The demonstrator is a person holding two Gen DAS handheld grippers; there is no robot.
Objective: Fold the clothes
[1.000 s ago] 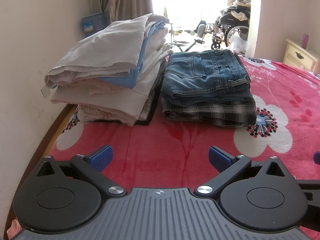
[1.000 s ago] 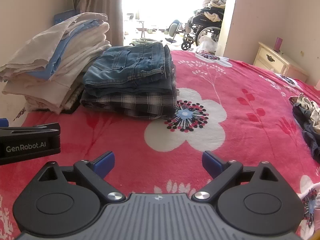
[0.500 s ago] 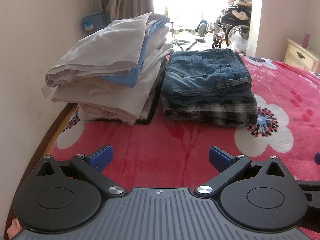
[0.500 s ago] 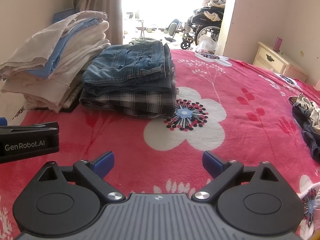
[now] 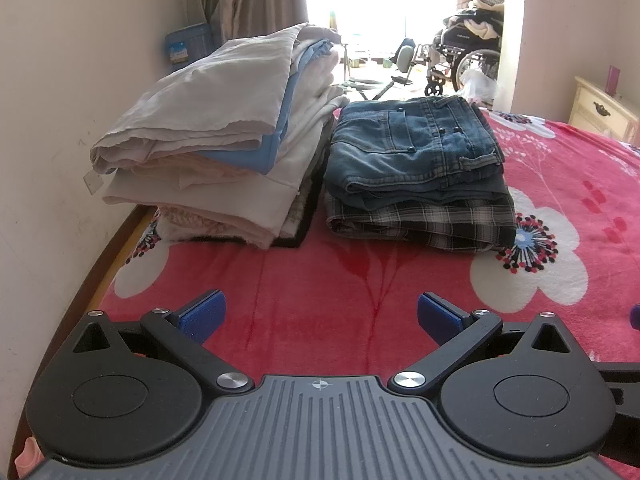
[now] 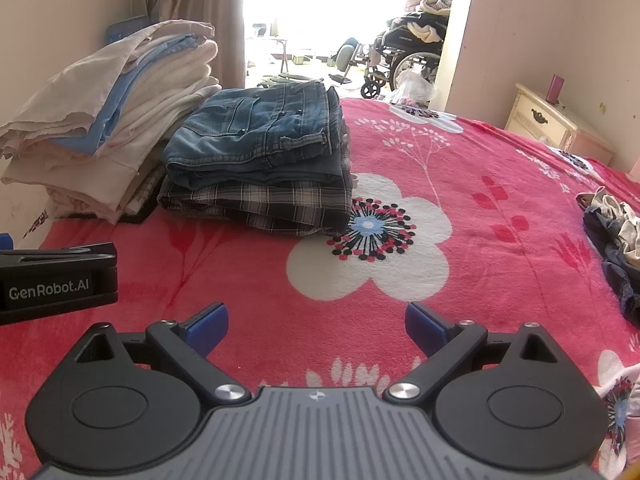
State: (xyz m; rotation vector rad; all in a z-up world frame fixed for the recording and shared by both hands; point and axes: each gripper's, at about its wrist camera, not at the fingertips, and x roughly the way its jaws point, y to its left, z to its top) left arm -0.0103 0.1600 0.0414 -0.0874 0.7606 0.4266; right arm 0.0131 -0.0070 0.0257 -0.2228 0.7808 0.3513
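Observation:
Two piles of folded clothes sit on the red flowered blanket (image 5: 320,280). The tall pile of white and pale blue garments (image 5: 224,140) stands by the wall. Beside it lie folded blue jeans (image 5: 412,148) on a plaid garment (image 5: 420,220). Both piles show in the right wrist view, the white one (image 6: 112,120) and the jeans (image 6: 260,140). An unfolded heap of dark and light clothes (image 6: 616,236) lies at the right edge. My left gripper (image 5: 320,316) is open and empty over the blanket. My right gripper (image 6: 316,324) is open and empty; the left gripper's body (image 6: 56,280) is to its left.
A wall (image 5: 60,120) runs along the bed's left edge. A cream nightstand (image 6: 548,124) stands at the far right. A wheelchair (image 6: 404,52) with clothes stands in the bright doorway beyond the bed. A curtain (image 5: 244,0) hangs behind the white pile.
Both grippers have crept slightly toward the piles. Both stay open and empty.

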